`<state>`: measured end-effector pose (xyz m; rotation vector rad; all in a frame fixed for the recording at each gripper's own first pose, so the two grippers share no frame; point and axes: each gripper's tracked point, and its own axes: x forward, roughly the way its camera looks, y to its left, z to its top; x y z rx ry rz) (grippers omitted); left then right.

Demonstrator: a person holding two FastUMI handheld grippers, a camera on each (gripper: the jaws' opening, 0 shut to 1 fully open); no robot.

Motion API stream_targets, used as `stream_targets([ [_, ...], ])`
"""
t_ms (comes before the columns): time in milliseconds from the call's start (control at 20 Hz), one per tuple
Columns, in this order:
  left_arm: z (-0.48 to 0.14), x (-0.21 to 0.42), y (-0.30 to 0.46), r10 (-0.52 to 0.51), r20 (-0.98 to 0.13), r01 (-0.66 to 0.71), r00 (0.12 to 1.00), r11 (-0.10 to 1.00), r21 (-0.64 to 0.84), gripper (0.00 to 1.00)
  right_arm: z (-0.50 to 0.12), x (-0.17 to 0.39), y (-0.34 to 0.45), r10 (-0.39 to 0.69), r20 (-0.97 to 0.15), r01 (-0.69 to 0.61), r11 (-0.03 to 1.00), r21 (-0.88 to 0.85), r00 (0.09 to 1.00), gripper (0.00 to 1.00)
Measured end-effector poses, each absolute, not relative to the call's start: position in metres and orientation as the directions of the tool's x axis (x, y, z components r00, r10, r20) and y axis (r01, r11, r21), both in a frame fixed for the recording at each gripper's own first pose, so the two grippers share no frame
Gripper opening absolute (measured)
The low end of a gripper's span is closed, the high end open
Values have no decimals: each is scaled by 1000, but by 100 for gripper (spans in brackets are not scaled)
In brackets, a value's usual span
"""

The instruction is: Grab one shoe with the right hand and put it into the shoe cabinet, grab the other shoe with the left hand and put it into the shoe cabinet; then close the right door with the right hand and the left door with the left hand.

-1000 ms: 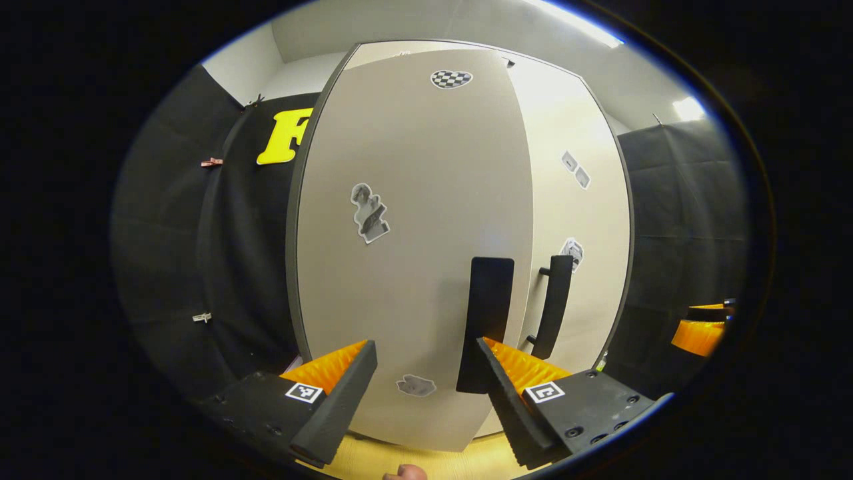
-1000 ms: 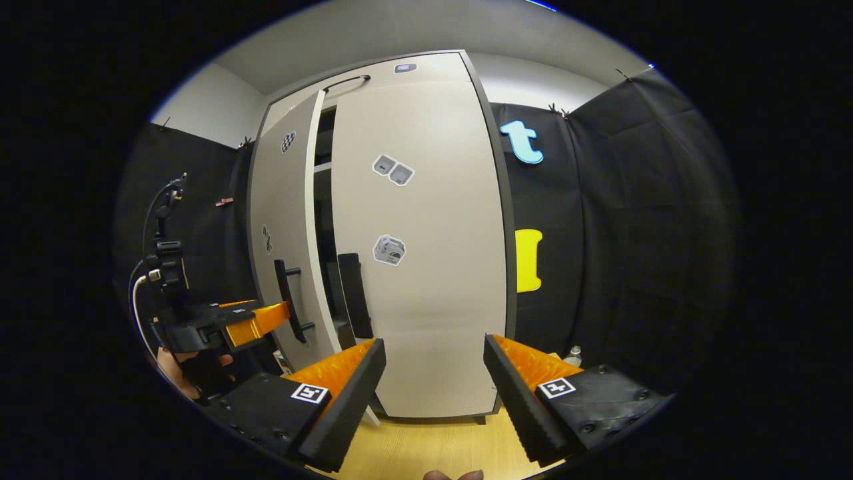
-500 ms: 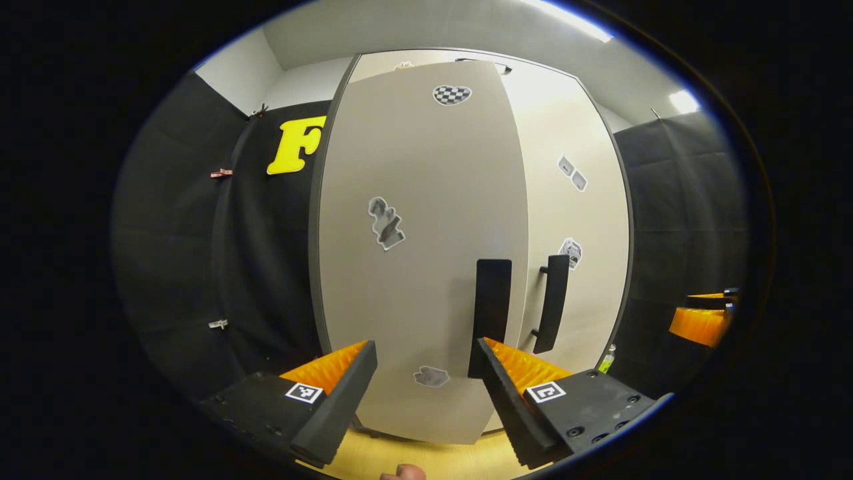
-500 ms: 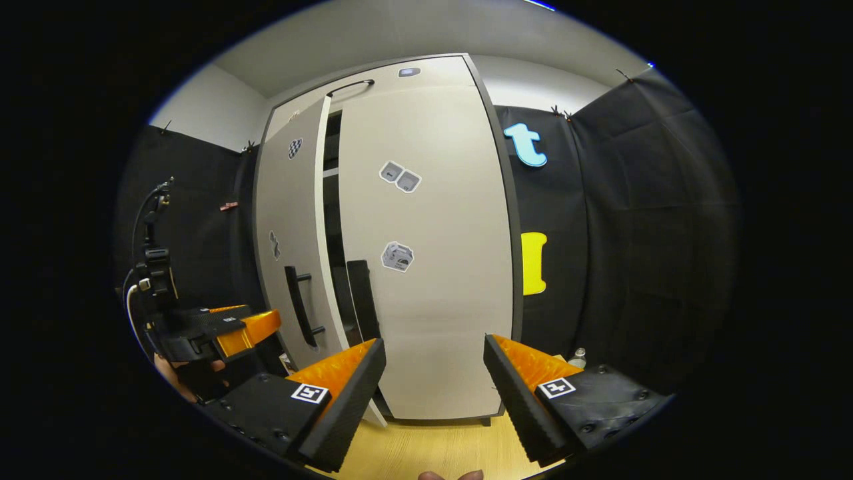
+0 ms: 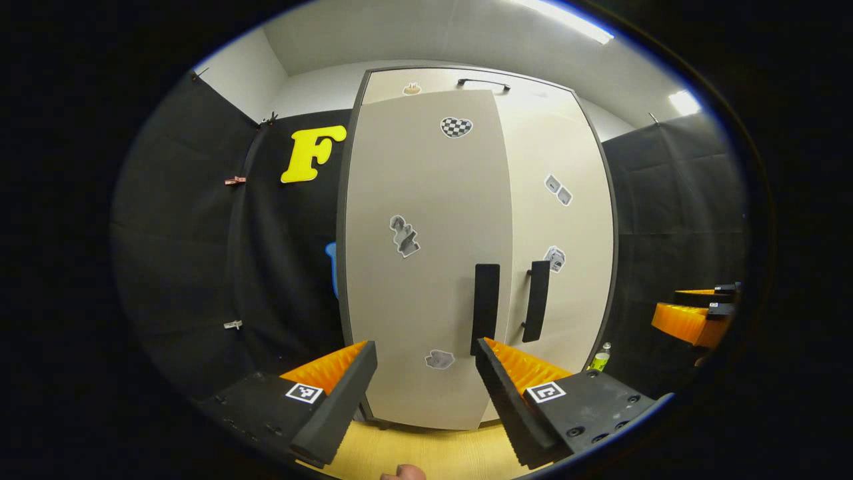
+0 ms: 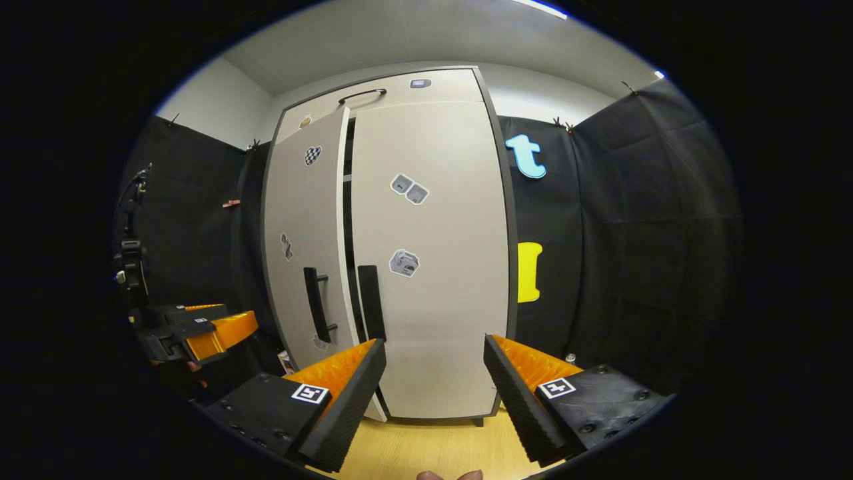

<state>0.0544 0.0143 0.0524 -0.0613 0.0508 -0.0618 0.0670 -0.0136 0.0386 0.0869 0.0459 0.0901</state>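
The tall beige shoe cabinet (image 5: 480,253) (image 6: 400,253) stands ahead. Its right door (image 6: 433,267) lies flat against the frame. Its left door (image 6: 303,253) (image 5: 426,267) stands slightly ajar, with a narrow dark gap beside it. Each door carries a black bar handle (image 5: 486,308) (image 6: 318,305). My left gripper (image 5: 426,393) is open and holds nothing, a short way back from the left door. My right gripper (image 6: 433,393) is open and holds nothing, facing the right door. The left gripper (image 6: 200,330) also appears at the left of the right gripper view. The shoes are hidden.
Black cloth walls flank the cabinet on both sides. Light wooden floor (image 6: 426,447) lies below the grippers. A small bottle (image 5: 600,360) stands on the floor at the cabinet's right foot. The right gripper (image 5: 693,317) appears at the right edge of the left gripper view.
Both grippers have drawn back from the cabinet, which looks smaller now. The left door has swung nearer to the frame and the gap has narrowed.
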Motion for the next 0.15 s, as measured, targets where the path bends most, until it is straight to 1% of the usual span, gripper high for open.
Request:
stream_targets([
  [100,55,42,18,-52,-44,50,998,998,-44,97,42,62,-17,72,-30,-69,994,82,997,98],
  [150,56,37,19,-47,-42,45,998,998,-39,95,41,61,-16,70,-32,-67,994,81,997,98],
])
